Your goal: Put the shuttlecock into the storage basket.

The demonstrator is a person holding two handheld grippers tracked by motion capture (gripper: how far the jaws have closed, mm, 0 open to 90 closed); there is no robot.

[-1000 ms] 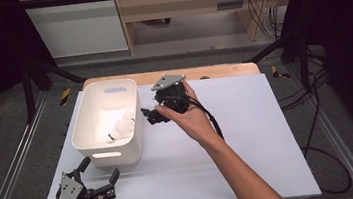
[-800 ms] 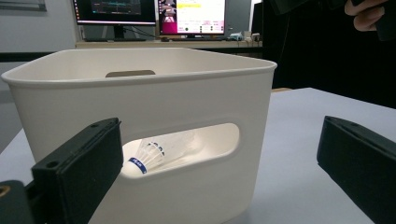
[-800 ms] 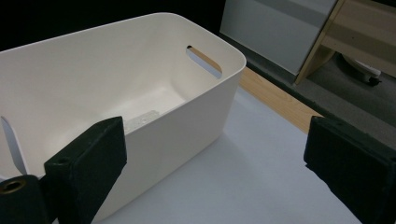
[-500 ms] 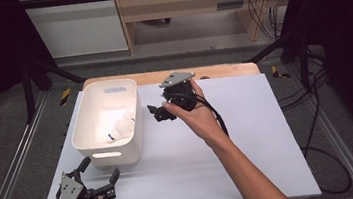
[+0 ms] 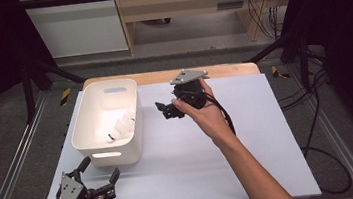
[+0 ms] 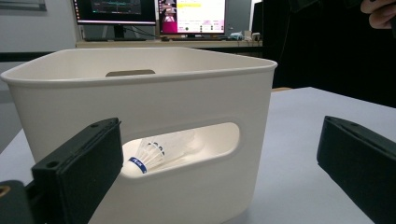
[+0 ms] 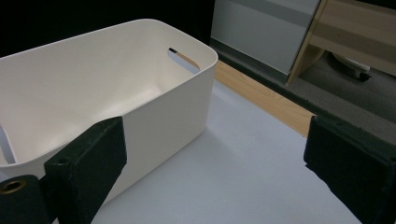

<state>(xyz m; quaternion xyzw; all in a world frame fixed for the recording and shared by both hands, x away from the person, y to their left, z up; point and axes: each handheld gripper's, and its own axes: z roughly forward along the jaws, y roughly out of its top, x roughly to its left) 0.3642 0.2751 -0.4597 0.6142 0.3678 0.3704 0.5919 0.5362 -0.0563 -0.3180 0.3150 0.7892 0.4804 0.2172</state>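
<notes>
High view: white feathered shuttlecock [image 5: 121,128] lying inside white plastic bin [image 5: 84,140]; right gripper [image 5: 166,109] beside bin, left gripper [image 5: 99,176] near front edge, both wide open, empty.

Smooth, faintly glossy white plastic bin [image 5: 107,118]; feathered shuttlecock [image 6: 156,154], perhaps cork-tipped; matt white table [image 5: 249,136] with a wooden edge; matt black claws.
</notes>
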